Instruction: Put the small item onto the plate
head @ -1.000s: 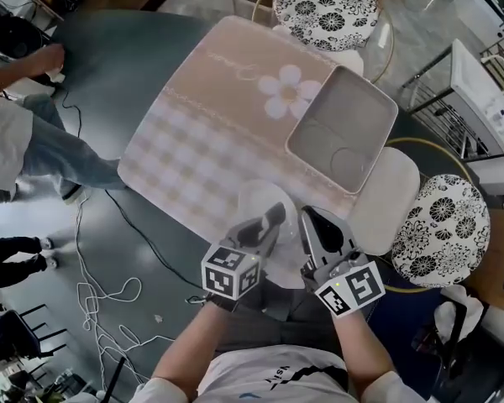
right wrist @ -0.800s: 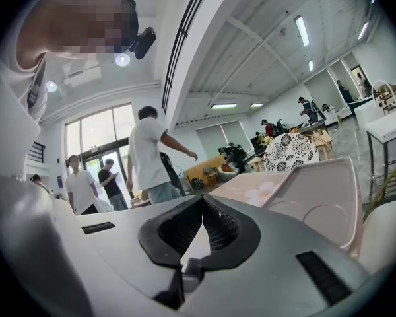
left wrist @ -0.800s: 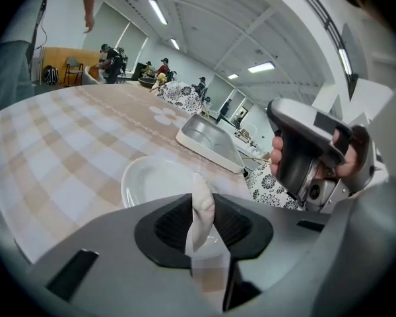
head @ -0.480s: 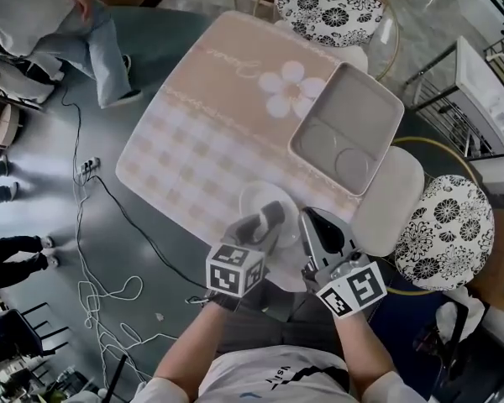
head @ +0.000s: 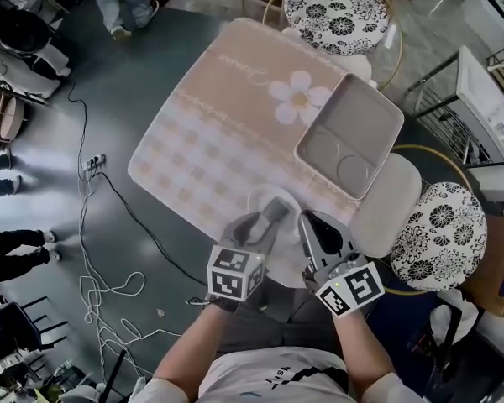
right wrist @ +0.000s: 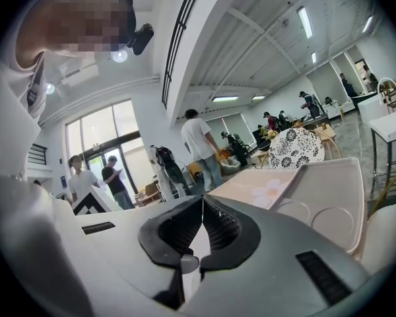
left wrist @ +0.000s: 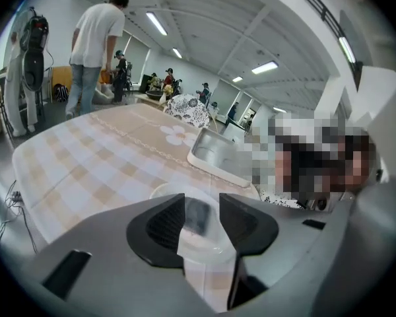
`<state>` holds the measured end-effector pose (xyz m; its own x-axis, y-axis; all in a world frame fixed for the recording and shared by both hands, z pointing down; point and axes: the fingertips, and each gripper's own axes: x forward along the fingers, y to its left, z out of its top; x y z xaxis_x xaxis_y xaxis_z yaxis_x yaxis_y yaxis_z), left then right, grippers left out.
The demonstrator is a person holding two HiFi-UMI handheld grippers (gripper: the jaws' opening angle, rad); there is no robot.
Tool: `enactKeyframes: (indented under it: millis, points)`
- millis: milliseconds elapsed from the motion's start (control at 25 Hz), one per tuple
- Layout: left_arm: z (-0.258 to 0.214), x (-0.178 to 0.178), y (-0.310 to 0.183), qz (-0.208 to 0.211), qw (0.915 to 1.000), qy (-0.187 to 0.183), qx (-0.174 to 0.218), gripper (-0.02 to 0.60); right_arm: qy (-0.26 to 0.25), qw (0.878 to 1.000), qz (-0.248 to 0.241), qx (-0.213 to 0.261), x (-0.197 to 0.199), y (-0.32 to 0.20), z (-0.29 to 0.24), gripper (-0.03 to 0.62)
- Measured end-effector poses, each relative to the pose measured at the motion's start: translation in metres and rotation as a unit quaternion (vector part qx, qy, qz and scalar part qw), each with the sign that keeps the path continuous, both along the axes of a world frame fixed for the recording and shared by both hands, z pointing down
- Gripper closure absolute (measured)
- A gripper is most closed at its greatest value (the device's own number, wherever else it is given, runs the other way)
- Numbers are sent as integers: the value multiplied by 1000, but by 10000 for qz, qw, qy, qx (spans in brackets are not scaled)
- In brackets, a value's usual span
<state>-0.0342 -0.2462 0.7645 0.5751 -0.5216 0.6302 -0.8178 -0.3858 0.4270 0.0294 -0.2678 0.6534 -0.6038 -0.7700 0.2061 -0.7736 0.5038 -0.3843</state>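
Translucent round plate (head: 259,201) (small dark item (left wrist: 197,215))

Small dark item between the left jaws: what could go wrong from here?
1. The left gripper's jaws are opening around the small dark item. A pad may snag it on withdrawal and drag it off the small translucent round plate.
2. That plate appears close to the near edge of the checked beige tablecloth, so a bump might shove it off.

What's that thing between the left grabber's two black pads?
A small dark item, seen best in the left gripper view. The left gripper has its jaws opening on either side of it, and under it is the round white plate.
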Motion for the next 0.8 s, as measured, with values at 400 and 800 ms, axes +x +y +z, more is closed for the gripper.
enactKeyframes:
  millis: [400, 800]
  points:
    - [-166, -14, -2, -309, 9918, 422, 1166, 575, 309, 9995, 11, 25, -9, 12, -101, 580]
    - [-311, -9, 15, -187, 9751, 693, 2099, 577, 254, 9988, -80, 412, -18, 27, -201, 580]
